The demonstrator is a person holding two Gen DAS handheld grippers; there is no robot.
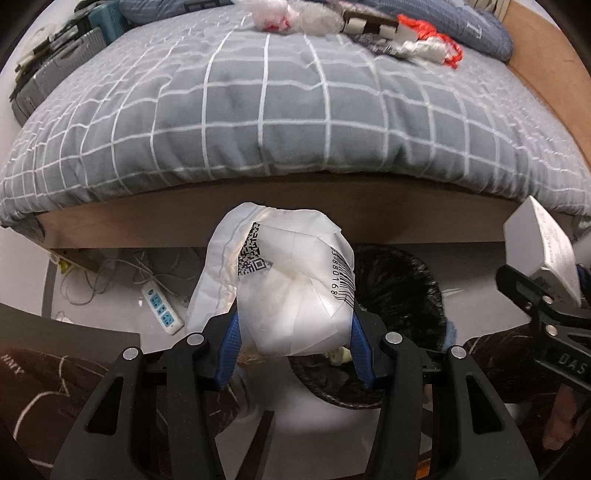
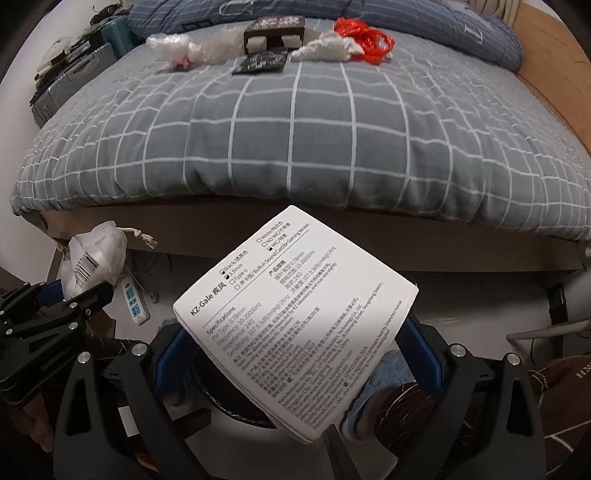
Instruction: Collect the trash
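Note:
My left gripper is shut on a crumpled white bag with barcodes, held over a black-lined trash bin on the floor in front of the bed. It also shows in the right wrist view. My right gripper is shut on a white printed box, above the bin's rim; the box shows in the left wrist view. More trash lies far up the bed: clear plastic, a dark box, white wrap, a red bag.
The grey checked duvet covers the bed, with a wooden frame below. A white power strip and cables lie on the floor at left. A suitcase stands left of the bed. Pillows lie at the back.

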